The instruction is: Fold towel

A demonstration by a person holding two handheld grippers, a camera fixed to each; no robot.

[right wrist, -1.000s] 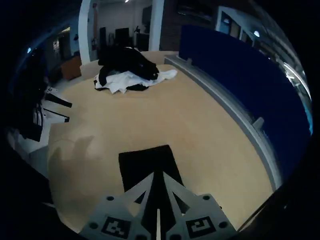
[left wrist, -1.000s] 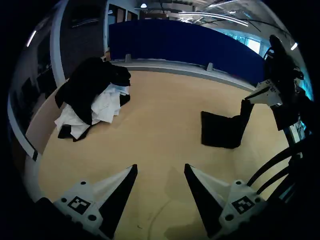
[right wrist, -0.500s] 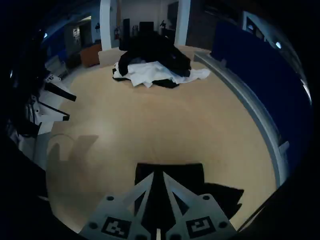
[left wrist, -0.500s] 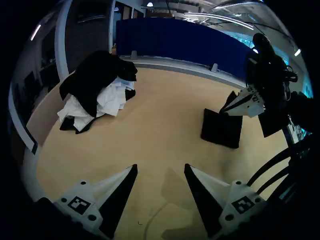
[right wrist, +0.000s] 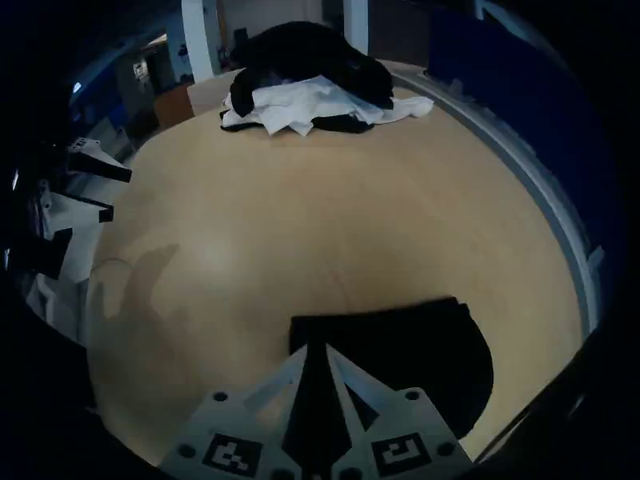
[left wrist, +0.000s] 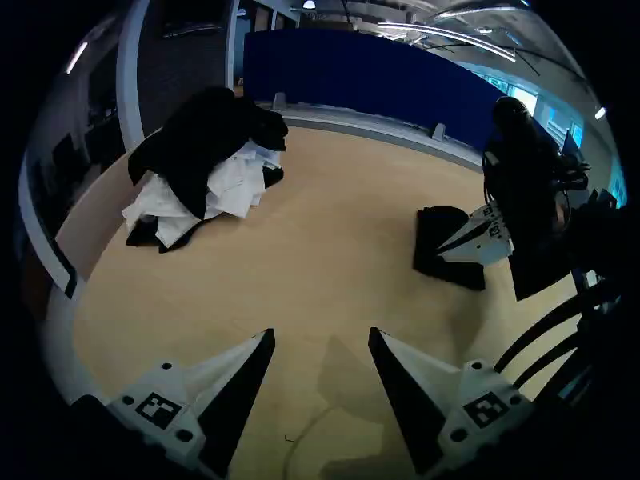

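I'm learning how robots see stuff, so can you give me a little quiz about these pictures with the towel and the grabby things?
1. True or false: the left gripper is pinching the black towel.
2. What colours are in the pile of cloths? A red and green; B black and white; C all yellow.
3. Fill in: the right gripper is ___ on the black towel.
Key: 1 false, its jaws are open above the table; 2 B; 3 shut.

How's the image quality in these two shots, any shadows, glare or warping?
Left gripper view: fisheye bows the blue partition, ceiling strip lights glare. Right gripper view: dimmer, black towel loses fold detail, soft shadow on the table at left.
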